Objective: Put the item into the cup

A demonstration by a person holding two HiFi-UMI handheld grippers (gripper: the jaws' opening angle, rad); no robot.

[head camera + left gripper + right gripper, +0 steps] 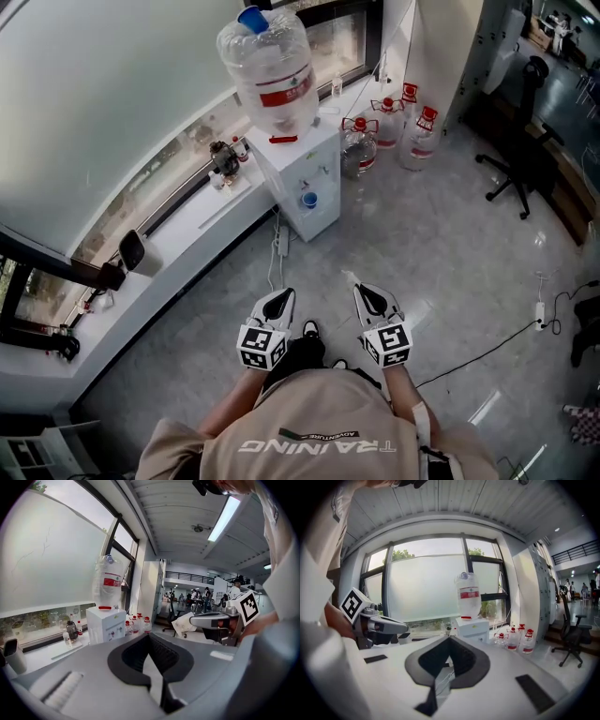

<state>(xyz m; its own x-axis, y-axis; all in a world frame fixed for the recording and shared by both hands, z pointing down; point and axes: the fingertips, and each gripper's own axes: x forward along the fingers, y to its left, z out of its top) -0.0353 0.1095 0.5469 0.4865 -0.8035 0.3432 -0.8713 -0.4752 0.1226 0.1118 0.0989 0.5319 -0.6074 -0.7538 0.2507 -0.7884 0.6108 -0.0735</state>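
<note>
The person stands on the floor (450, 253) and holds both tools low, close to the body. The left hand-held gripper (284, 296) and the right hand-held gripper (361, 291) sit side by side, near each other but not touching, both pointing forward.

In the left gripper view the left hand-held gripper's (149, 637) jaws are together at the tips, with nothing between them. The right hand-held gripper's (450, 639) own view shows the same: its jaws meet at the tips, with only floor seen through the gap behind them. Each view also shows the other gripper off to one side.

Ahead stands a white dispenser (305, 183) with a big clear bottle (267, 70) upside down on top. Three jugs (389, 127) with red caps stand on the floor just to its right. A black chair (520, 159) stands well apart at the right.

A long white sill (202, 225) runs under the window at the left. On it, well away from both grippers, stands what looks like a white cup (134, 253) with a dark top; it also shows at the left edge of the left gripper view (14, 656). A few small bottles (225, 161) stand on the sill close to the dispenser. Which of these is the item cannot be told.
</note>
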